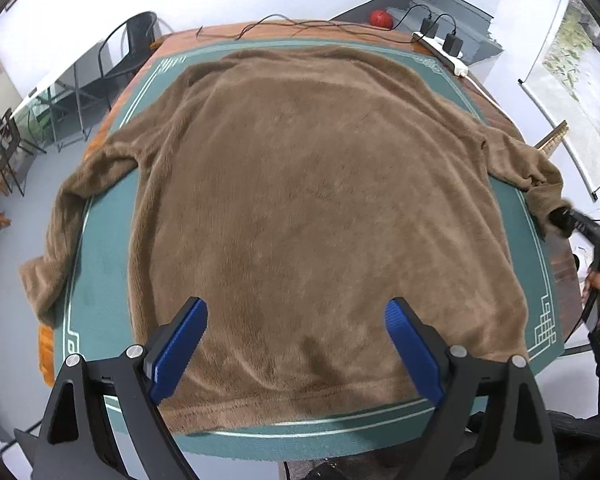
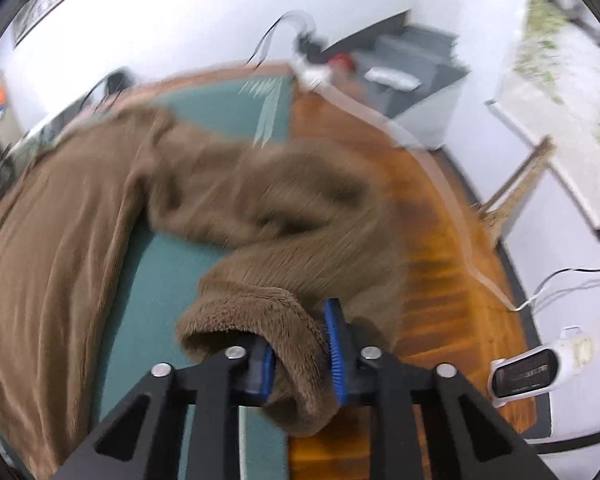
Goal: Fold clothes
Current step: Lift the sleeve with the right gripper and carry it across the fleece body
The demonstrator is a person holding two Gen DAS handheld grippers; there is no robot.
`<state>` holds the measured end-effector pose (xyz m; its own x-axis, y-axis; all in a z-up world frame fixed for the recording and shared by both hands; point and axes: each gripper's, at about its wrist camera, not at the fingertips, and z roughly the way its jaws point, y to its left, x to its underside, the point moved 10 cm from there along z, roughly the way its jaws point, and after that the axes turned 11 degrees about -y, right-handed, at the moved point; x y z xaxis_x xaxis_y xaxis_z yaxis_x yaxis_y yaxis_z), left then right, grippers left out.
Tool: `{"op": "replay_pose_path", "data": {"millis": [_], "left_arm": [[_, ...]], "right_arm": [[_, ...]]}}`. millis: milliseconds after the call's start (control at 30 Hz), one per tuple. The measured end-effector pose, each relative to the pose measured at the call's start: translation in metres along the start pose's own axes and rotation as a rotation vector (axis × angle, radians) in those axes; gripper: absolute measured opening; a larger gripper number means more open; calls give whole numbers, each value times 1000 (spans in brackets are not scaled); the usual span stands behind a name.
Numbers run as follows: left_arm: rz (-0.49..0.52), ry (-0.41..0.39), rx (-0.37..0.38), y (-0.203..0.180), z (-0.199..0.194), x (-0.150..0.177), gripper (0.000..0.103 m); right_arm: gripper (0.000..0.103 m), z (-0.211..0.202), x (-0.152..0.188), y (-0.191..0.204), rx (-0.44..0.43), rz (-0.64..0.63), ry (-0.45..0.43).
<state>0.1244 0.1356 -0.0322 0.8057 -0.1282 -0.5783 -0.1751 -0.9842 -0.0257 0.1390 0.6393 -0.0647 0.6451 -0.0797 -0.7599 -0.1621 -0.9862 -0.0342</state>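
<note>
No writing is legible. The left gripper (image 1: pixel 296 344) gapes wide above the sweater (image 1: pixel 308 208) hem; the right gripper (image 2: pixel 300 354) pinches the sleeve cuff (image 2: pixel 260 328) over the mat (image 2: pixel 160 280).

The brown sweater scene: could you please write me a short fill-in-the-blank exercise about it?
1. The sweater lies spread on a ____ mat.
2. The right claw is shut on the sweater's ____.
3. The left claw hovers ____ above the hem.
4. The ball behind the table is ____.

Missing: green; cuff; open; red
</note>
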Motion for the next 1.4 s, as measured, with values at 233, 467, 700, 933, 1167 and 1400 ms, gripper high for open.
{"op": "replay_pose_path", "data": {"millis": [233, 467, 700, 933, 1167, 1400], "left_arm": [[3, -48, 48, 4, 3, -57, 93], [-25, -98, 150, -8, 12, -122, 93], [14, -42, 192, -16, 42, -128, 93], [-43, 38, 194, -1, 75, -119, 93], [-31, 79, 196, -10, 96, -121, 93], [-28, 119, 217, -22, 114, -113, 93]], "right_arm": [[21, -58, -83, -89, 150, 219, -221], [21, -117, -157, -162, 252, 441, -424], [29, -87, -177, -136, -29, 623, -354], [85, -19, -83, -139, -97, 954, -139], [85, 10, -26, -118, -107, 1033, 15], [85, 30, -13, -95, -144, 1041, 94]]}}
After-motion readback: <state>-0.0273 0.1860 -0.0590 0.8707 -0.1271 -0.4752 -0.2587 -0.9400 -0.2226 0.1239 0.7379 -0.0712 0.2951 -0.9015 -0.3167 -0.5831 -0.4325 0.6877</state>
